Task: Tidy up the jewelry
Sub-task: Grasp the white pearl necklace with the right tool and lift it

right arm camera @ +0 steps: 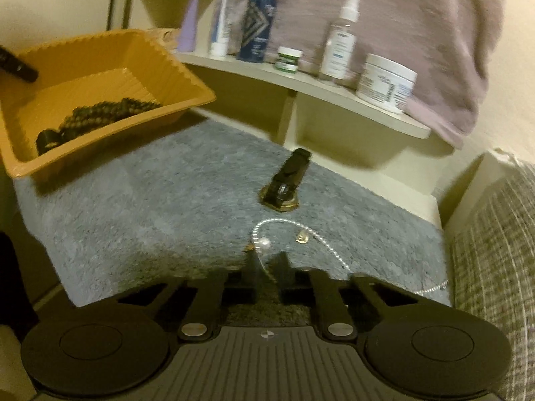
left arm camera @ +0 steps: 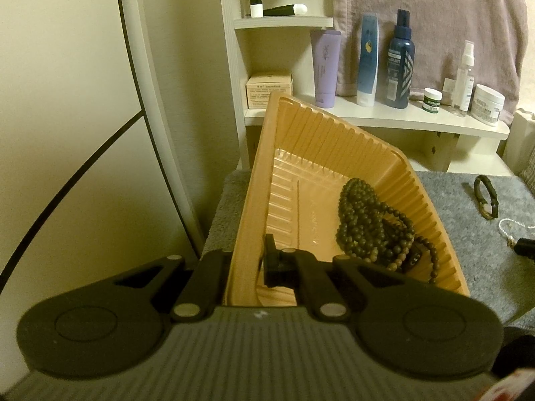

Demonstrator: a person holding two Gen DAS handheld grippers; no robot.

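My left gripper (left arm camera: pixel 249 264) is shut on the near left wall of an orange ribbed tray (left arm camera: pixel 334 140), holding it tilted above the grey mat (left arm camera: pixel 485 267). Dark bead strands (left arm camera: pixel 374 224) lie heaped in the tray's low corner. In the right wrist view the tray (right arm camera: pixel 197 95) hangs at upper left with the beads (right arm camera: pixel 107 110) inside. On the mat lie a dark strap bracelet with a gold ring (right arm camera: pixel 284 183) and a thin pearl necklace (right arm camera: pixel 284 222). My right gripper (right arm camera: pixel 268 260) is down on the mat, shut on the necklace strand running between its fingers.
A white shelf (right arm camera: pixel 301 83) behind the mat holds bottles, tubes and jars, such as a blue spray bottle (right arm camera: pixel 257 20) and a white jar (right arm camera: pixel 384 83). A mauve towel (right arm camera: pixel 418 16) hangs above it. Woven fabric (right arm camera: pixel 495 267) borders the mat on the right.
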